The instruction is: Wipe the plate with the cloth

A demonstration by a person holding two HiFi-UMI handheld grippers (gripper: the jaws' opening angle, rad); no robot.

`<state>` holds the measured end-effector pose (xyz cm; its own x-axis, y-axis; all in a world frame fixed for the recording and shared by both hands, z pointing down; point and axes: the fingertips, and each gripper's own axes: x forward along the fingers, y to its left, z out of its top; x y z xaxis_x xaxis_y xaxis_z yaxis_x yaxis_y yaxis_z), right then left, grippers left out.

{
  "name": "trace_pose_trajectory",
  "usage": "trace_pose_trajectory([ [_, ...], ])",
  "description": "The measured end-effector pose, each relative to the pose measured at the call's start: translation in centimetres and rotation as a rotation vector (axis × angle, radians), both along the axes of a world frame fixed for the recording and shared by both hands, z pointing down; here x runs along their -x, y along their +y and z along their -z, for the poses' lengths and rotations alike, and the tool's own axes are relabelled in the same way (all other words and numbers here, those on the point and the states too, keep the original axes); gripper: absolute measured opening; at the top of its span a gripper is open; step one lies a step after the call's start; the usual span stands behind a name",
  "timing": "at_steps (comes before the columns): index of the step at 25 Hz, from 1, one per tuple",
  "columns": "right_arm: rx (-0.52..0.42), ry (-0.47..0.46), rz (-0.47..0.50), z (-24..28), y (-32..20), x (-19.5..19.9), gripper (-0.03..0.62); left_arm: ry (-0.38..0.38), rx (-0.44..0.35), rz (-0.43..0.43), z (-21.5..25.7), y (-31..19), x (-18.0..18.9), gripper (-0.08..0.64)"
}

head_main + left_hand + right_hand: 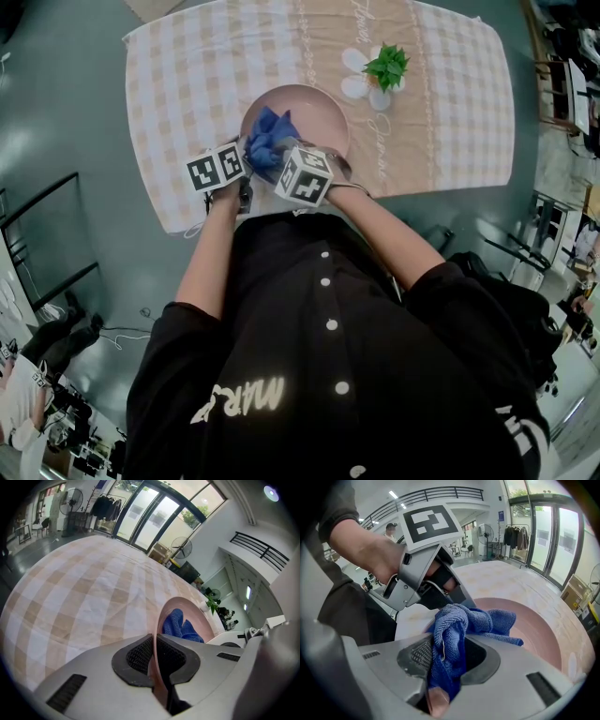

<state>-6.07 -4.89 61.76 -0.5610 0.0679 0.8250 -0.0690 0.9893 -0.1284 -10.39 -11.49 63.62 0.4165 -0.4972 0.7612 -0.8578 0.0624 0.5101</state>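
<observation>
At the near edge of a beige-and-white checked tablecloth [187, 75]: plate [314, 108], round, shallow, smooth pink. Contents: cloth [459, 620], blue looped terry, bunched. Right gripper [445, 660] clamped on a fold of the cloth. Left gripper [154, 656] closed tight on the plate's near rim. Beyond the plate: small potted plant [386, 67].
</observation>
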Motion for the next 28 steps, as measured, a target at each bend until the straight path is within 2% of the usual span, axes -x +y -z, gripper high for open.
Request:
trace_pose_trajectory([
  [15, -0.057, 0.042, 0.146, -0.3, 1.4, -2.3, 0.126, -0.026, -0.007, -0.019, 0.0, 0.0, -0.1, 0.029],
  [28, -0.051, 0.08, 0.187, -0.4, 1.5, -4.5, 0.126, -0.029, 0.002, -0.027, 0.1, 0.1, -0.2, 0.029],
])
